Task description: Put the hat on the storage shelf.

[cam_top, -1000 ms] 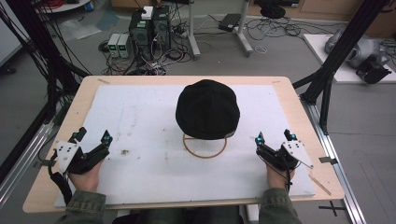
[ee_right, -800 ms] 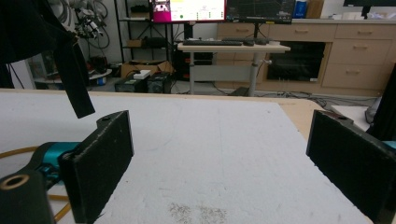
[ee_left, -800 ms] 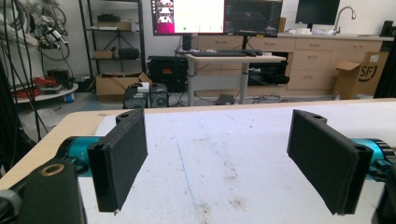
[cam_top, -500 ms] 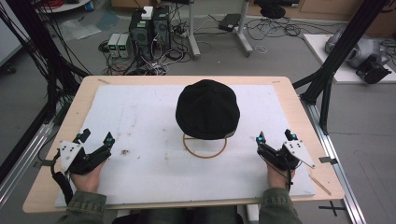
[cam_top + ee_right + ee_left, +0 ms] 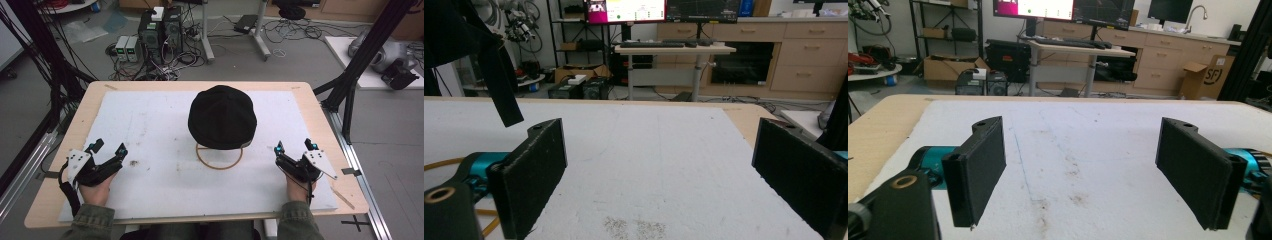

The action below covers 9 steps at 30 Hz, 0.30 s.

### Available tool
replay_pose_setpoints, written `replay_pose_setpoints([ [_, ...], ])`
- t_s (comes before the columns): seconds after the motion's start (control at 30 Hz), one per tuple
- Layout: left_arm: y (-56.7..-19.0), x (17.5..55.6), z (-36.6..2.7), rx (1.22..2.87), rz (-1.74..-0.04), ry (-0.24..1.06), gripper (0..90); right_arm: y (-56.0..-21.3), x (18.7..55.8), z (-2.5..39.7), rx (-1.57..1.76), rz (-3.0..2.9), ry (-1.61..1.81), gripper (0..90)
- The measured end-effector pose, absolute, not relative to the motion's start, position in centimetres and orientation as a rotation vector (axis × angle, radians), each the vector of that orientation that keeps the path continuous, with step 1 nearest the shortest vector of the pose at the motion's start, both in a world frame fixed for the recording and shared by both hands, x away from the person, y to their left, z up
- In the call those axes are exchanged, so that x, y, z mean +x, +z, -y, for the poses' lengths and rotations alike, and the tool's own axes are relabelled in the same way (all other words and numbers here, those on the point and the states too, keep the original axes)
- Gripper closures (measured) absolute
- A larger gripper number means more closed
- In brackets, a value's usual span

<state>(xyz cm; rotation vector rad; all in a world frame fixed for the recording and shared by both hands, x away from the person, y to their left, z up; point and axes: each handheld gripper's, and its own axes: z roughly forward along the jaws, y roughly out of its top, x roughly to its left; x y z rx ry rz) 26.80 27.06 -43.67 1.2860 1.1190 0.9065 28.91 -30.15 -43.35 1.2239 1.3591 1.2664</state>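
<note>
A black cap (image 5: 222,117) sits on a stand with a tan ring base (image 5: 219,157) at the middle of the white board (image 5: 150,125). My left gripper (image 5: 109,146) rests low at the board's near left, open, with nothing between its jaws. In the left gripper view, the left gripper (image 5: 1087,170) faces bare stained board. My right gripper (image 5: 293,146) is at the near right, also open and empty. In the right gripper view, the right gripper (image 5: 664,175) has the cap's edge (image 5: 454,35) and a piece of the ring (image 5: 439,165) off to its left.
The white board lies on a wooden table (image 5: 320,115). Black frame posts (image 5: 350,85) stand at the table's right and left. Computers and cables (image 5: 155,35) crowd the floor beyond the far edge. A desk with monitors (image 5: 1073,47) stands farther off.
My left gripper has drifted slightly to the right along the near edge. The right gripper and the cap have stayed put.
</note>
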Motion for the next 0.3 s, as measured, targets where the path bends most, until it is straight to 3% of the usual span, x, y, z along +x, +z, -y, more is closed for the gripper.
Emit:
replay_pose_setpoints([
  [0.3,-43.6,26.5,-28.6,1.262,-1.145,0.862,20.3,-43.4,28.9,30.0,1.235,-1.371,1.276,6.4],
])
